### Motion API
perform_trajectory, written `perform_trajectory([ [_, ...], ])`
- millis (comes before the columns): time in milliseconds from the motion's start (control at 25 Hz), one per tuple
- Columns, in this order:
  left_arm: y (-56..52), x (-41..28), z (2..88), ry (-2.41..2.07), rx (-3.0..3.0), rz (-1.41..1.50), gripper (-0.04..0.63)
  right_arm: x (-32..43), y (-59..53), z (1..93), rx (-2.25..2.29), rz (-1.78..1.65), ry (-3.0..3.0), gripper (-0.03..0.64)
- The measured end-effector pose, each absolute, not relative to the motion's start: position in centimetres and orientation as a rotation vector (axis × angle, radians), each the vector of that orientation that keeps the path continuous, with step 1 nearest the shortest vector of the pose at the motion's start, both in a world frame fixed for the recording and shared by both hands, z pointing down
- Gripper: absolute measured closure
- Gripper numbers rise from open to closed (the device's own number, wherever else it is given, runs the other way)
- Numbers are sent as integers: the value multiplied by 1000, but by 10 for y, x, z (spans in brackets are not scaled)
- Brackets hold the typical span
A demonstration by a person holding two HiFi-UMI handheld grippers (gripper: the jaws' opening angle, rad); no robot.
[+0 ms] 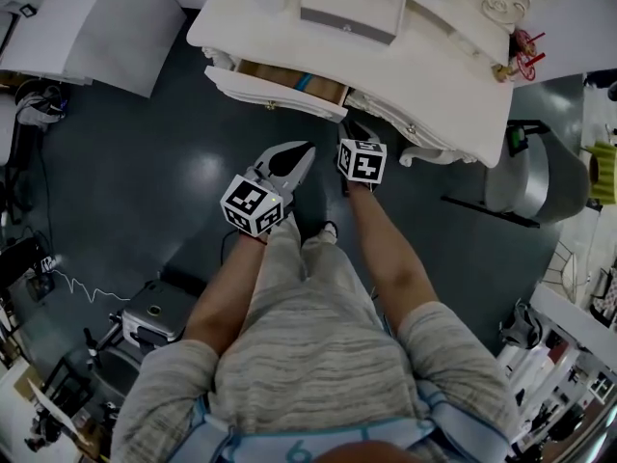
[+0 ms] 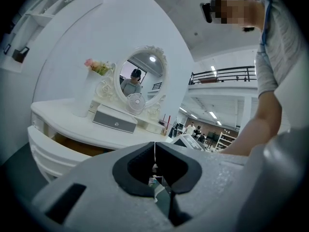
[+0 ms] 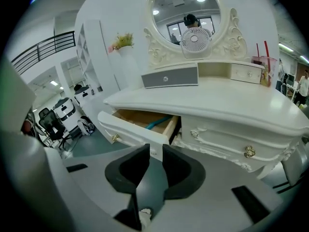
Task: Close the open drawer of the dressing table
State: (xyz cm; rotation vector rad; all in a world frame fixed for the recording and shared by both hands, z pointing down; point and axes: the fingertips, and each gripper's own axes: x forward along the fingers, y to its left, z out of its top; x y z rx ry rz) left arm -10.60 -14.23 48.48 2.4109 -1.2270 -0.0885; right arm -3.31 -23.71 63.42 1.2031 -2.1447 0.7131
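White and carved, the dressing table (image 1: pixel 424 75) stood at the far side of the dark floor (image 1: pixel 164 172). Its left drawer (image 3: pixel 133 129) hung pulled out towards us, bare wood inside with something teal (image 3: pixel 158 123) lying in it. We held both tongs near the drawer front, apart from it. Our left gripper (image 2: pixel 154 145) had its jaws pressed together on nothing. Our right gripper (image 3: pixel 154 150) showed a narrow gap between its jaws, also empty, pointing at the drawer's right end. On the tabletop a small fan (image 3: pixel 195 38) stood before the oval mirror (image 3: pixel 186 8).
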Motion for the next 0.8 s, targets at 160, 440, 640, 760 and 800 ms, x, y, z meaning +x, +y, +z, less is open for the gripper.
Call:
perform_trajectory([
  [160,-138,-127,487,-1268,2382,-90,580,-57,-232,639,1156,711,-2154,538],
  [440,-133,-164,495,-1326,2338,-88,580,-102,-227,648,1093,724,-2170,538],
  [640,-134,-187,504,-1356,2305,-87,580,-133,-225,656,1044,728,-2180,538],
  [760,-136,-198,508,-1364,2294,-81,580,-148,-227,661,1023,726,-2181,538],
  [800,-137,-202,509,-1367,2291,-80,580,-152,-227,662,1017,726,-2182,538],
])
